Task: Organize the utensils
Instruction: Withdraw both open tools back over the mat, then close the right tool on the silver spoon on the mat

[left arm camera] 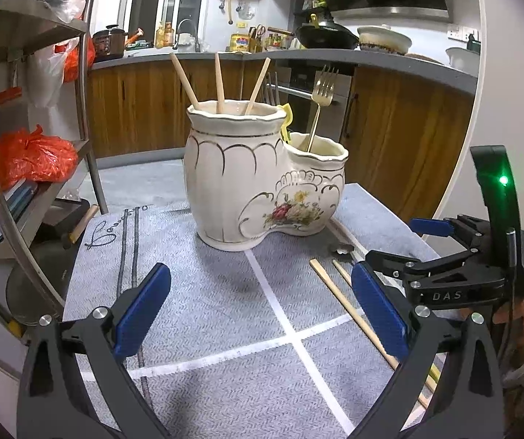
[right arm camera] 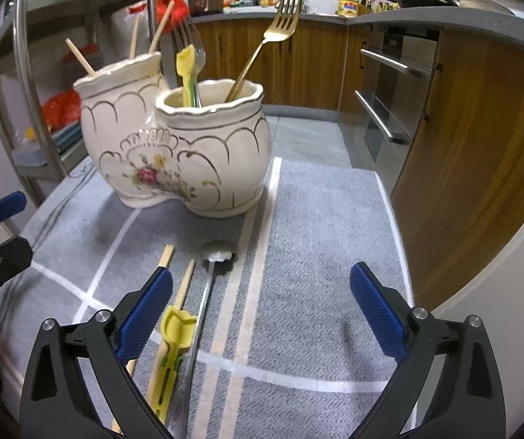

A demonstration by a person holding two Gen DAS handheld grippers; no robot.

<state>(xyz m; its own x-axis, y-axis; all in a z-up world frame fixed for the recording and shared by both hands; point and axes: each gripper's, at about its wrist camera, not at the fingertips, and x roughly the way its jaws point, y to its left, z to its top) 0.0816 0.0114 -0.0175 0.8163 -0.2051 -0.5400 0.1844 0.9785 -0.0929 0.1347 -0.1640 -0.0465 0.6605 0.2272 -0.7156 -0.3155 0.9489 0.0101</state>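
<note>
My right gripper (right arm camera: 260,314) hangs spread and empty; my left gripper (left arm camera: 260,314) likewise. Just ahead, two chopsticks (right arm camera: 181,292), a yellow utensil (right arm camera: 175,333) and a spoon (right arm camera: 207,285) lie unsorted on the worktop (right arm camera: 316,219). Beyond, the ceramic holder (right arm camera: 174,146) carries chopsticks and forks. I judge the task over half done.

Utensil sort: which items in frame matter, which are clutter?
Job:
holder
gold fork
chopsticks on mat
spoon
yellow tool
open left tongs
open right tongs

Clutter:
orange bags
rack
wok
oven
</note>
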